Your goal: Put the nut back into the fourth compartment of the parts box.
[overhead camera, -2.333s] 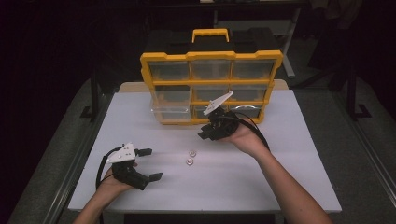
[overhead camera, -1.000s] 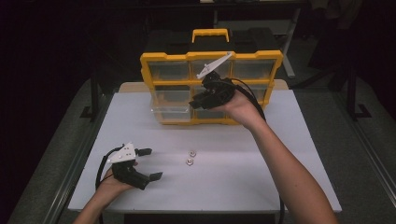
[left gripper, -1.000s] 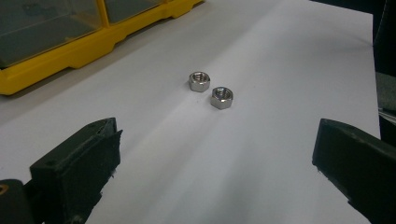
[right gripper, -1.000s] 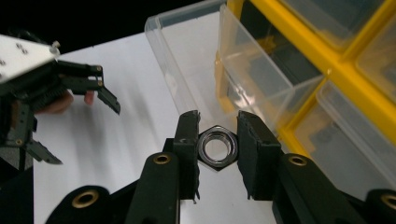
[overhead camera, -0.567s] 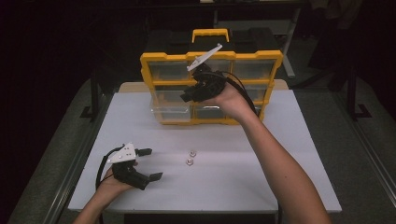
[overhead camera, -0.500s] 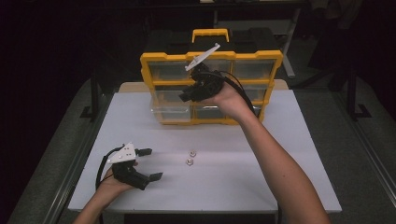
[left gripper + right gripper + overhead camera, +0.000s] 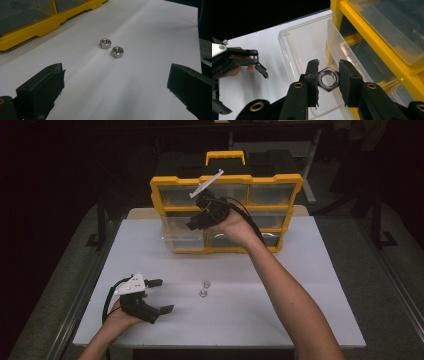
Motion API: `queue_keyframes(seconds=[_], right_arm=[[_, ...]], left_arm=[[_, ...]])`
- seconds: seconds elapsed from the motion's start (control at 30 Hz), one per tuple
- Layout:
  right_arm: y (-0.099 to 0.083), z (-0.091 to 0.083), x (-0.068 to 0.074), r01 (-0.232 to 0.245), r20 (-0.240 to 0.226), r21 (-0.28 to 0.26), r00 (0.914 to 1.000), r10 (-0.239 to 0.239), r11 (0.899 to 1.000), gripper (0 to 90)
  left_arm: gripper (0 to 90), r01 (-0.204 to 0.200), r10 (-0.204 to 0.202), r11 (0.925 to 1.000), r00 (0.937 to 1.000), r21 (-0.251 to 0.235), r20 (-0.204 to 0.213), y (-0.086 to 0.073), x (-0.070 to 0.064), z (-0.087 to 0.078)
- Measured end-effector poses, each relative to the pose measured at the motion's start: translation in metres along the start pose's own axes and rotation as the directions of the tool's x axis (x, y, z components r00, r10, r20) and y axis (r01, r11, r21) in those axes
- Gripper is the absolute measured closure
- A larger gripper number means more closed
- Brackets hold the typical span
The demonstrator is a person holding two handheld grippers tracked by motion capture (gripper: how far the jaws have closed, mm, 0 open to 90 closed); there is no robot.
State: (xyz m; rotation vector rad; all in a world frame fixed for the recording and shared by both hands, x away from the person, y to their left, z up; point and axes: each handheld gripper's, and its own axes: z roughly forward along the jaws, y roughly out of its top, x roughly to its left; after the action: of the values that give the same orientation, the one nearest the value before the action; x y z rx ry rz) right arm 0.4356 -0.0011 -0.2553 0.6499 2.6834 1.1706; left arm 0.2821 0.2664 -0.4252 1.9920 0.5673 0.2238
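The right hand-held gripper (image 7: 327, 79) is up at the yellow organiser (image 7: 226, 212), jaws clamped on a large nut (image 7: 328, 79), and it hangs right over the clear drawer (image 7: 305, 53) pulled out of the lower left bay. This looks like the drop-off step: the nut is carried in and the drawer sits open beneath it, looking empty so far. From the high view the right hand-held gripper (image 7: 196, 224) is in front of the cabinet's middle row, tilted down toward that drawer (image 7: 183, 241).

The next move, by the look of it, calls for easing the jaws apart so the nut falls inside the drawer's walls and not onto its front lip or the surface (image 7: 300, 285). A small dip first would keep it from bouncing out.

The nut itself is hexagonal, bright steel, its thread visible inside the bore, gripped flat-to-flat across 2 opposite sides.

Down at the near left, the left hand-held gripper (image 7: 157, 296) rests on the surface with its jaws wide and nothing between them. Ahead of it lie 2 smaller nuts (image 7: 111, 48), just beside each other, likely next in line
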Motion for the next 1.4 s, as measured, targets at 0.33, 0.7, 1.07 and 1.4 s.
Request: queue_keyframes(seconds=[0.33, 0.7, 1.07, 1.4], right_arm=[[-0.001, -0.006, -0.001, -0.006, -0.007, -0.035, 1.0, 0.006, 0.999, 50.9], [-0.011, -0.033, -0.003, -0.02, 0.012, -0.086, 0.9997, 0.021, 0.996, 36.0], [-0.036, -0.043, 0.0, -0.016, 0.03, -0.092, 0.9994, 0.019, 0.996, 28.7], [-0.061, -0.037, 0.004, -0.024, 0.038, -0.079, 0.9989, 0.027, 0.997, 24.4]], left_arm=[[1.1, 0.002, -0.002, 1.0, 1.0, -0.002, -0.002, 0.0, 0.0, -0.001], [1.1, -0.004, 0.004, 1.0, 1.0, -0.004, 0.0, 0.001, -0.001, 0.0], [1.1, 0.004, -0.004, 1.0, 1.0, 0.002, 0.003, 0.001, -0.002, 0.0], [1.1, 0.004, -0.004, 1.0, 1.0, -0.001, 0.002, 0.0, -0.001, 0.0]])
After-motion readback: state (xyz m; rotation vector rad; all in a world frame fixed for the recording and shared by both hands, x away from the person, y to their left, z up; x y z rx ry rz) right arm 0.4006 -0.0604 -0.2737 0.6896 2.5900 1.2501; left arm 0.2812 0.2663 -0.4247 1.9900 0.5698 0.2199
